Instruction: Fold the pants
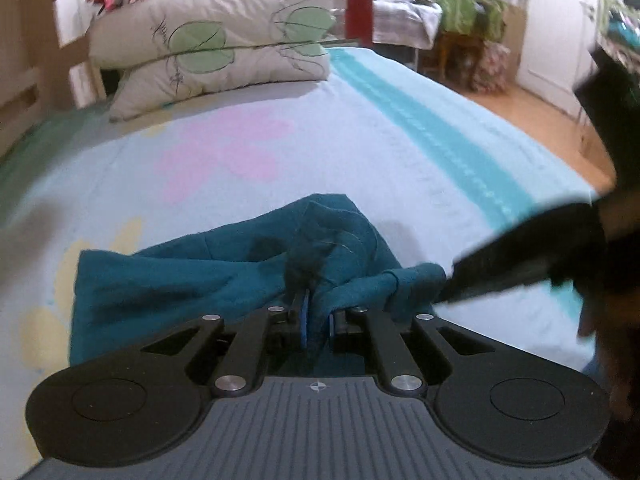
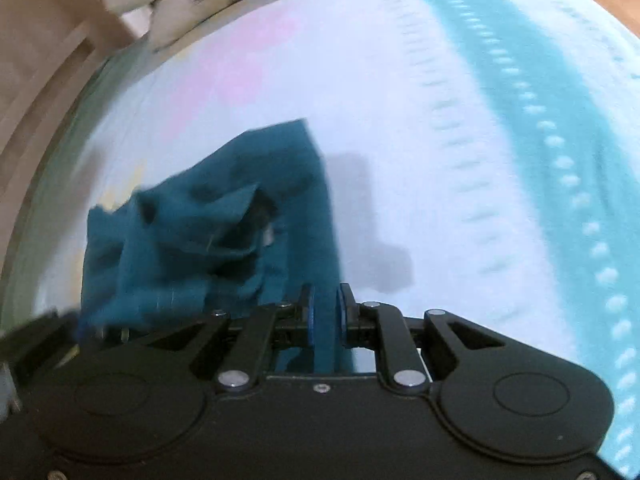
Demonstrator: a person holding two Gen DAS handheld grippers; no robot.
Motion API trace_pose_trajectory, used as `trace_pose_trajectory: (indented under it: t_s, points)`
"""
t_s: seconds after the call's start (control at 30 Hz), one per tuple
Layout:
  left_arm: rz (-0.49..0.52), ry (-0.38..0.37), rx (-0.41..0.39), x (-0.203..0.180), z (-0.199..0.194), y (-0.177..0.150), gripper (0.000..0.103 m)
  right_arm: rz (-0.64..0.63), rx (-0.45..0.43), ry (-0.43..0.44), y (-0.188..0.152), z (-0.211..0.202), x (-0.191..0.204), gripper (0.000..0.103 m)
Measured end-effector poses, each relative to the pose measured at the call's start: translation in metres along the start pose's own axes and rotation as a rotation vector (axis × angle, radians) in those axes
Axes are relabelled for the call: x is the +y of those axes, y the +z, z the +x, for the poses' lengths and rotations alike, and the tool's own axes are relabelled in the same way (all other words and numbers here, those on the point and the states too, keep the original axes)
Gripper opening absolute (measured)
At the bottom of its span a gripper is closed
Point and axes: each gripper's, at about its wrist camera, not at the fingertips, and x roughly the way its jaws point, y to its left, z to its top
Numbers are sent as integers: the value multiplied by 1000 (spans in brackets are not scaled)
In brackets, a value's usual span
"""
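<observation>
Both grippers clamped on the teal knit pants (image 1: 208,276). Left gripper (image 1: 316,320): blue pads pinch a bunched fold of fabric, jaws nearly together. Right gripper (image 2: 325,312): jaws closed on a flat strip of the same cloth, which runs away from it as a straight band. The pants lie crumpled on the pale blue bedsheet (image 1: 360,152), near the bed's near edge, left of its turquoise stripe (image 1: 452,140). Two stacked cream pillows with green leaf print (image 1: 216,48) sit at the bed's far left corner. Right view is motion-blurred; probably part of the fabric is lifted off the sheet.
</observation>
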Motion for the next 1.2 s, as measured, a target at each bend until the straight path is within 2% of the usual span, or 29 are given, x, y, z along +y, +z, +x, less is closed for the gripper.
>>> trace_pose_trajectory:
  t_s: [0.27, 0.3, 0.33, 0.4, 0.5, 0.63, 0.77, 0.93, 1.1, 1.2]
  points:
    - [-31, -42, 28, 1, -4, -5, 11, 24, -65, 31, 7, -9, 11, 25]
    - [-21, -42, 33, -1, -6, -8, 11, 25, -72, 31, 7, -11, 12, 29]
    - [-2, -40, 38, -5, -10, -15, 11, 26, -78, 38, 8, -14, 13, 40]
    - [47, -29, 42, -13, -9, -18, 11, 39, -83, 61, 11, -13, 16, 47]
    - [98, -21, 59, -22, -7, -27, 11, 49, -70, 122, 15, -14, 22, 48]
    - [109, -26, 81, -25, -4, -35, 15, 55, -7, 186, 17, 4, 37, 54]
    - [88, -42, 90, -21, -6, -37, 17, -7, 67, 122, 10, 26, 49, 54]
    - [73, -88, 112, -9, -15, -42, 17, -7, 138, 47, -6, 45, 37, 52]
    - [53, -143, 91, 10, -39, -50, 17, 28, 127, 46, -11, 34, 22, 51]
    - [30, -142, 77, 26, -53, -53, 17, 20, 82, 21, -10, 19, 24, 53]
